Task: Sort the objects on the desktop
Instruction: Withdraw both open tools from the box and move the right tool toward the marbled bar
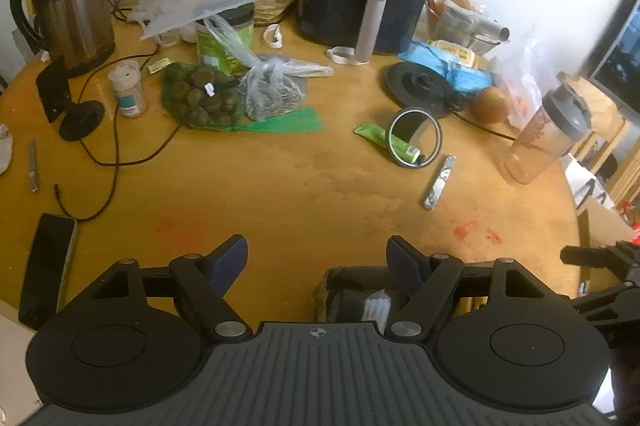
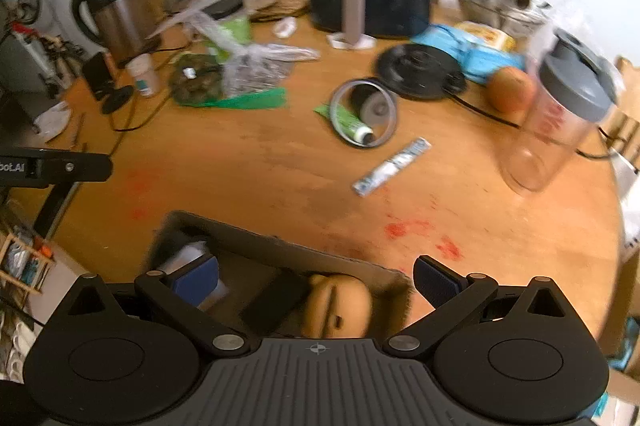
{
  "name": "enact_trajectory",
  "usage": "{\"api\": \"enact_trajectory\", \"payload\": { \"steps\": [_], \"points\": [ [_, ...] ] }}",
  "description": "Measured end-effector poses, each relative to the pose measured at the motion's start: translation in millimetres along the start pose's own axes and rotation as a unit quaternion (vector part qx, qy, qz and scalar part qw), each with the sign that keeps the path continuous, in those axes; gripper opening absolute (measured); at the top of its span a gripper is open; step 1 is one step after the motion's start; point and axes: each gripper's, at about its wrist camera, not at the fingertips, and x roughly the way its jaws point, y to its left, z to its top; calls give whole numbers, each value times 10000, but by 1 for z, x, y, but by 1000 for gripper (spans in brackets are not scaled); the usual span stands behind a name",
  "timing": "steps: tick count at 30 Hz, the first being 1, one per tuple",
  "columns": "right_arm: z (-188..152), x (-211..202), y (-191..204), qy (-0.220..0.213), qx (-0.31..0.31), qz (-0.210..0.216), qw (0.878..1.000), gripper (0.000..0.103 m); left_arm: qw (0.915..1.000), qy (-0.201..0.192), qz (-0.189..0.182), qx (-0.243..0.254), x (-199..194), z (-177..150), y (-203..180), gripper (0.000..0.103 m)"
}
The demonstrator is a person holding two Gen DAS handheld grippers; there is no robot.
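With both the left gripper and right gripper spread wide and empty, the cardboard box holds a few items while the green tube, foil stick and shaker bottle remain unsorted on the table

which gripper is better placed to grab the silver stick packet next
Right, probably. The silver stick packet lies just ahead of the open right gripper, while from the left gripper it sits farther off to the right. Both are empty.

A: Where's room lying open?
B: Bare table centre is staying free.
A: What's blocking?
B: Cardboard box is sitting nearest, foil stick and shaker bottle are crowding right, cable and phone left.
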Motion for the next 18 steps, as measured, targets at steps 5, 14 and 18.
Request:
{"api": "enact_trajectory", "payload": {
  "steps": [5,14,18],
  "points": [
    [-4,3,-17,158,228,-319,9991,103,9999,-31,-22,126,8,2,-10,79],
    [-2,7,-41,285,430,-869,9949,103,9993,115,-196,311,17,9,-24,80],
    [0,7,-52,334,614,-830,9941,103,9989,168,-257,366,19,11,-27,80]
  ]
}}
